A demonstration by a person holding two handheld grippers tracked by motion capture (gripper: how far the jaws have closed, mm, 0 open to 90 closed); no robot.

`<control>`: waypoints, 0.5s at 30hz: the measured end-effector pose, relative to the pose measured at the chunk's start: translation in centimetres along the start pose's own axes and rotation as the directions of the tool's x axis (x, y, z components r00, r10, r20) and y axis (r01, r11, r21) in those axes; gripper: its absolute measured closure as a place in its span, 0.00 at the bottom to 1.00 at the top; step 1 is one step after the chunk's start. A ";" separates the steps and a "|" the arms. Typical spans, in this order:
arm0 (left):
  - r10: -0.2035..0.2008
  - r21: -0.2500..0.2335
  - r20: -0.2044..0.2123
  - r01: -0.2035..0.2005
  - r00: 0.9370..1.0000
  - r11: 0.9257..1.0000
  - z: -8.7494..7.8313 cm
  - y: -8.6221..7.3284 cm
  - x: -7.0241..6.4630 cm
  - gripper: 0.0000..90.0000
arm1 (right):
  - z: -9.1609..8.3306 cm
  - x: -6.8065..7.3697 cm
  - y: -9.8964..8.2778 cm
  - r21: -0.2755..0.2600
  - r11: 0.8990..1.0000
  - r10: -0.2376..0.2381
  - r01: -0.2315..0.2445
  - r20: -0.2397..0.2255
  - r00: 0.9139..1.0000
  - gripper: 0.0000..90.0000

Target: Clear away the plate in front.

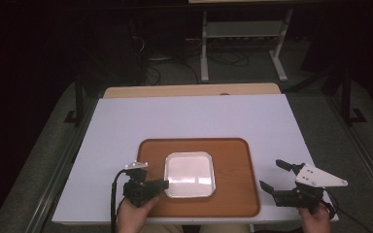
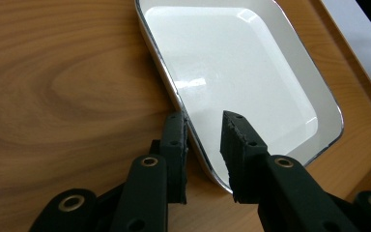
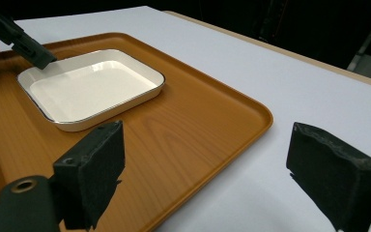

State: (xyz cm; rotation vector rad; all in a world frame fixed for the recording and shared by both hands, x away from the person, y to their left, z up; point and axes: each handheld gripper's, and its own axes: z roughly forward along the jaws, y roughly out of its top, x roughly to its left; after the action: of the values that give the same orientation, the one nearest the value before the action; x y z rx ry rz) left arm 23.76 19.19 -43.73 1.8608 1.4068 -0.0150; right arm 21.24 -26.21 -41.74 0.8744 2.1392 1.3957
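The left gripper (image 1: 161, 185) is positioned at the near left edge of the white dish (image 1: 190, 175), above the wooden tray (image 1: 233, 194). In the left gripper view, its jaws straddle the dish rim: one jaw is outside the rim over the tray, the other inside over the dish floor. A gap remains between the inner pad and the rim, so the jaws stand apart and are not clamped. The dish sits flat at the tray centre. The tray lies on the white surface (image 1: 189, 116). The right gripper (image 1: 276, 175) rests on the surface just right of the tray, jaws wide apart and holding nothing.
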 end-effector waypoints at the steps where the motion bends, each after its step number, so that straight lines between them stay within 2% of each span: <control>1: 0.000 0.000 0.000 0.000 1.000 1.000 0.0 0.0 0.0 0.79 | 0.0 0.0 0.0 0.000 1.000 0.000 0.000 0.000 1.000 0.14; 5: 0.026 -0.012 -0.019 -0.026 0.999 1.000 -0.1 0.1 0.1 0.77 | 0.0 0.0 0.0 0.001 1.000 -0.002 0.002 -0.001 1.000 0.14; 9: 0.050 -0.024 -0.020 -0.050 0.999 0.998 -0.2 0.2 0.2 0.75 | 0.1 0.0 0.0 0.003 1.000 -0.002 0.002 -0.001 1.000 0.14; 13: 0.097 -0.045 -0.033 -0.098 0.995 0.994 -0.4 0.5 0.4 0.71 | 0.1 -0.1 -0.1 0.008 1.000 0.000 0.000 -0.001 1.000 0.14; 15: 0.110 -0.062 -0.025 -0.111 0.994 0.992 -0.7 0.7 0.7 0.69 | 0.1 -0.1 -0.1 0.012 1.000 0.001 -0.001 0.000 1.000 0.14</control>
State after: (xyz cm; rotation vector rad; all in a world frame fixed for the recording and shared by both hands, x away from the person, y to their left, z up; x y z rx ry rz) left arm 24.30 20.08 -43.20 1.8881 1.3021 0.1046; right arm 21.37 -26.24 -41.85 0.8797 2.1494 1.3843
